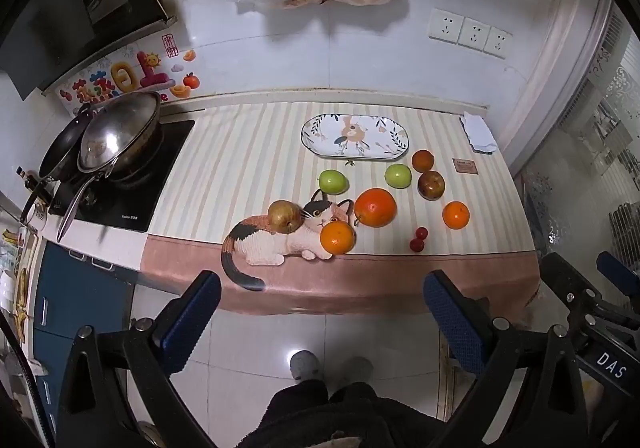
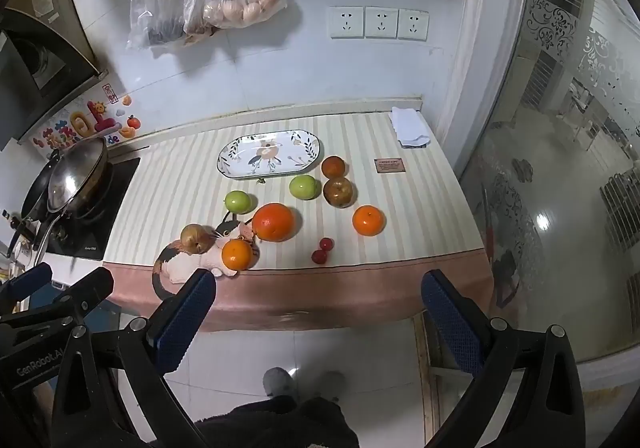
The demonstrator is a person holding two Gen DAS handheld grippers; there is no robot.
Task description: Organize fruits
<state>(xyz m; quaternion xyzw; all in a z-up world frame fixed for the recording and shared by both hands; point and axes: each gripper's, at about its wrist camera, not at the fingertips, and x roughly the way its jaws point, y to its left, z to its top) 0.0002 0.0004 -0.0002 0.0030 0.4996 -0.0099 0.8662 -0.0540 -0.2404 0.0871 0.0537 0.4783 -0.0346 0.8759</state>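
Note:
Fruit lies loose on a striped counter cloth with a cat picture. A big orange (image 1: 375, 207) (image 2: 274, 222) sits in the middle, two smaller oranges (image 1: 337, 237) (image 1: 455, 214) near the front, two green apples (image 1: 333, 181) (image 1: 398, 176), brownish fruits (image 1: 284, 216) (image 1: 431, 184) (image 1: 423, 160) and two cherry tomatoes (image 1: 418, 239) (image 2: 322, 250). An oval flowered plate (image 1: 320, 146) (image 2: 232, 168) stands empty behind them. My left gripper (image 1: 320, 300) and right gripper (image 2: 316, 298) both hang open over the counter's front edge, above the floor, holding nothing.
A wok with a lid (image 1: 120, 136) sits on the cooktop at the left. A folded white cloth (image 2: 410, 126) lies at the back right corner, beside a small brown card (image 2: 390, 165). Bags of eggs (image 2: 236, 4) hang on the wall. A person's feet (image 1: 330, 366) stand below.

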